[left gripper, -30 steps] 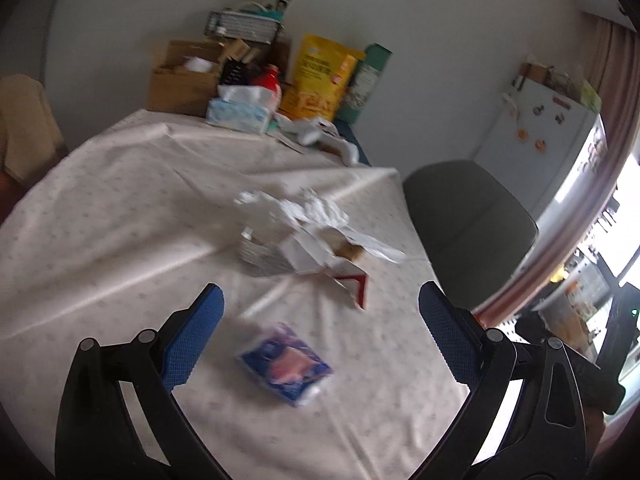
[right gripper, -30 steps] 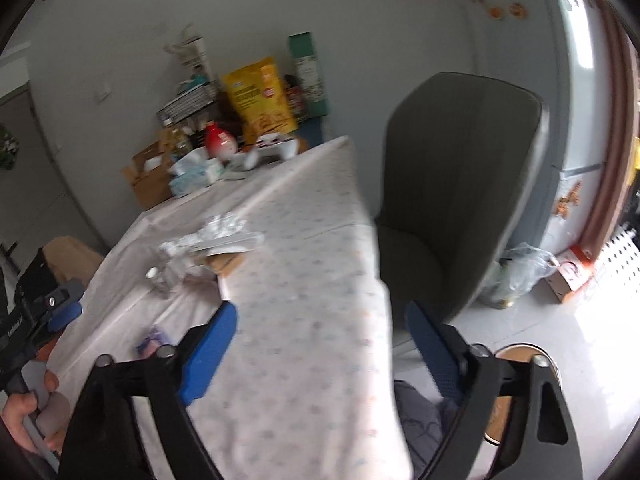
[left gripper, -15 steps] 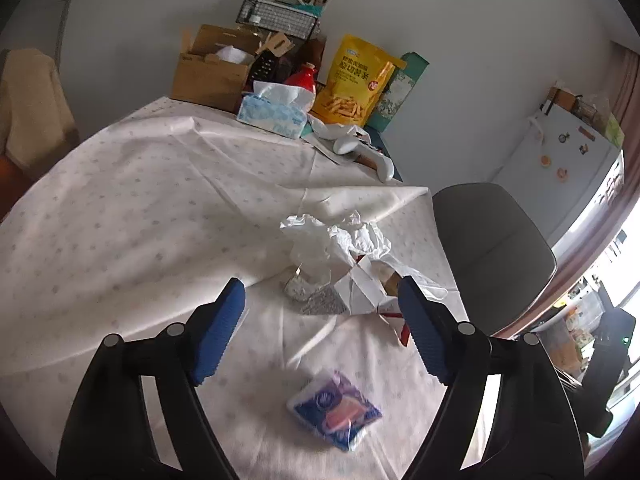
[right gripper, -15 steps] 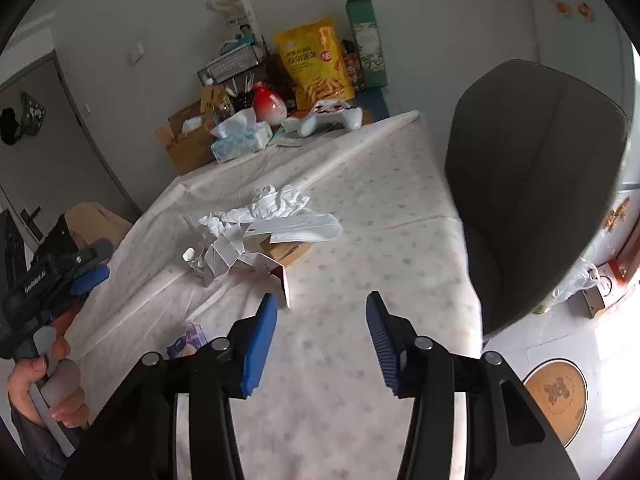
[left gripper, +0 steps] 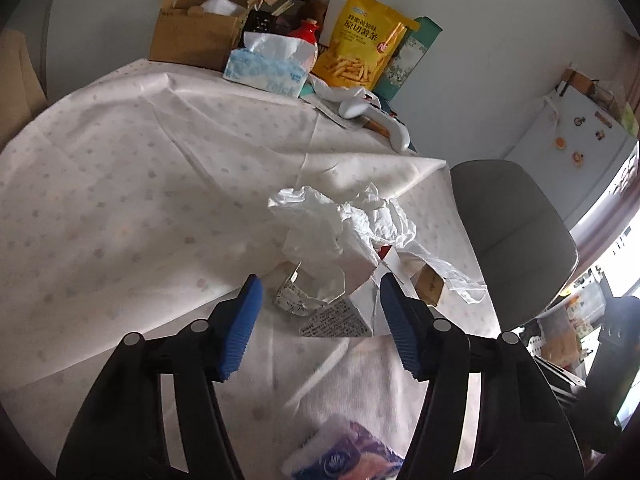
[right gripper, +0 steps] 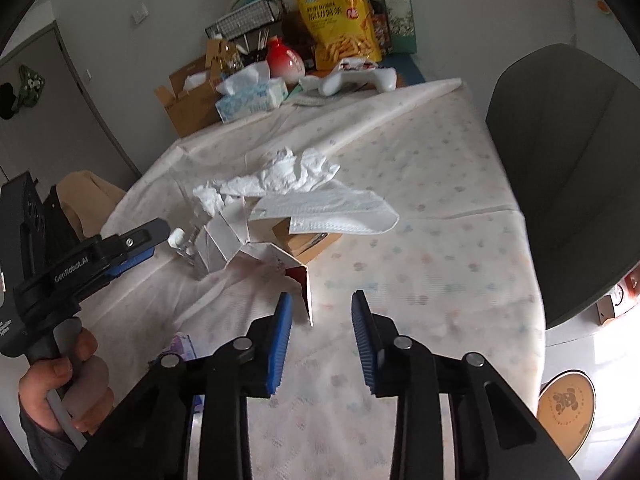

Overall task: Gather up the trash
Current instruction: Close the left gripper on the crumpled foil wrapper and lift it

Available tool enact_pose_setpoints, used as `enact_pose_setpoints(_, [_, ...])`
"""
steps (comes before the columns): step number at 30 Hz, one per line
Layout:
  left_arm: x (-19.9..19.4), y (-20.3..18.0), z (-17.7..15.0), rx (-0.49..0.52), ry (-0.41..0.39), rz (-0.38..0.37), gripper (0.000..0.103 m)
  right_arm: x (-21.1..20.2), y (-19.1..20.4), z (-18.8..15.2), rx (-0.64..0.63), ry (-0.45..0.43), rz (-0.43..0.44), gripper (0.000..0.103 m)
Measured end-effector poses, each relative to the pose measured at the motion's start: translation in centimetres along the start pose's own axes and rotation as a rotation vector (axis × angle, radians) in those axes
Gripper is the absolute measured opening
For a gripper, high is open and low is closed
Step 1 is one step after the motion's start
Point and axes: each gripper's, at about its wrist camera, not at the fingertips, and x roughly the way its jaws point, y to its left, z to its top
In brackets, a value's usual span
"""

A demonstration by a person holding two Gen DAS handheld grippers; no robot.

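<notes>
A heap of trash lies mid-table: crumpled white tissue (left gripper: pixel 340 220) (right gripper: pixel 280 176), a face mask (right gripper: pixel 332 212), a torn white carton (left gripper: pixel 336 316) (right gripper: pixel 240 244) and a small brown box (left gripper: pixel 428 286) (right gripper: pixel 308 240). A blue-purple tissue packet (left gripper: pixel 344 456) lies nearer, under my left gripper. My left gripper (left gripper: pixel 320 320) is open and empty, just short of the carton; it also shows in the right wrist view (right gripper: pixel 136 248). My right gripper (right gripper: pixel 322 336) is open and empty, near the carton's red-edged flap (right gripper: pixel 304 280).
At the table's far end stand a cardboard box (left gripper: pixel 192 36), a tissue box (left gripper: pixel 264 72), a yellow snack bag (left gripper: pixel 360 48), a red bottle (right gripper: pixel 284 62) and a white game controller (left gripper: pixel 376 116). A grey chair (left gripper: pixel 516 236) stands at the table's right edge.
Both grippers have moved forward toward the trash heap. The left jaws have narrowed, and the right jaws have narrowed too. The tissue packet has slid to the bottom of the left view.
</notes>
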Motion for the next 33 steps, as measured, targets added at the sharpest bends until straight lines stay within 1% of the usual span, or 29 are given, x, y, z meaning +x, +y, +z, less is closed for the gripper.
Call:
enact_pose_setpoints(3, [1.0, -0.2, -0.2, 0.010, 0.013, 0.003, 0.061, 1.0, -0.1, 0.2, 0.008, 0.018, 0.010, 0.030])
enact_pose_setpoints(6, [1.6, -0.1, -0.2, 0.006, 0.008, 0.009, 0.058, 1.9, 0.0, 0.4, 0.006, 0.027, 0.016, 0.031])
enact_pose_setpoints(8, [2.2, 0.1, -0.1, 0.002, 0.008, 0.009, 0.058, 2.4, 0.1, 0.5, 0.011, 0.034, 0.020, 0.032])
enact_pose_setpoints(9, [2.5, 0.1, -0.2, 0.002, 0.012, 0.011, 0.056, 2.9, 0.1, 0.6, 0.015, 0.037, 0.026, 0.032])
enact_pose_setpoints(10, [2.7, 0.2, -0.2, -0.001, 0.016, 0.011, 0.050, 3.2, 0.2, 0.7, 0.016, 0.036, 0.031, 0.032])
enact_pose_setpoints(11, [3.0, 0.4, -0.3, -0.014, 0.024, 0.005, 0.045, 3.6, 0.3, 0.7, 0.011, 0.036, 0.035, 0.032])
enact_pose_setpoints(12, [3.1, 0.7, -0.4, -0.031, 0.031, -0.006, 0.041, 3.9, 0.4, 0.7, 0.006, 0.042, 0.039, 0.025])
enact_pose_setpoints(13, [3.0, 0.7, -0.4, -0.035, 0.030, -0.008, 0.039, 4.3, 0.5, 0.6, 0.005, 0.059, 0.046, 0.008])
enact_pose_setpoints(14, [2.6, 0.7, -0.4, -0.033, 0.024, -0.005, 0.038, 4.3, 0.5, 0.5, 0.013, 0.063, 0.053, 0.006])
enact_pose_setpoints(15, [2.1, 0.6, -0.4, -0.031, 0.013, -0.002, 0.036, 3.9, 0.4, 0.3, 0.020, 0.052, 0.059, 0.005])
enact_pose_setpoints(17, [0.9, 0.6, -0.4, -0.032, -0.012, 0.000, 0.036, 2.8, 0.7, -0.1, 0.011, 0.024, 0.062, 0.005])
enact_pose_setpoints(24, [-3.2, 0.2, -1.3, -0.041, -0.070, 0.009, 0.035, -0.7, 0.5, -1.4, 0.019, -0.014, 0.061, 0.005])
enact_pose_setpoints(28, [-5.0, -1.1, -1.7, -0.031, -0.096, -0.011, 0.035, -2.8, 0.0, -2.1, 0.026, -0.041, 0.064, 0.005])
enact_pose_setpoints(33, [-7.0, -3.7, -2.6, -0.002, -0.123, -0.044, 0.035, -5.8, -1.2, -3.3, 0.038, -0.074, 0.058, 0.005])
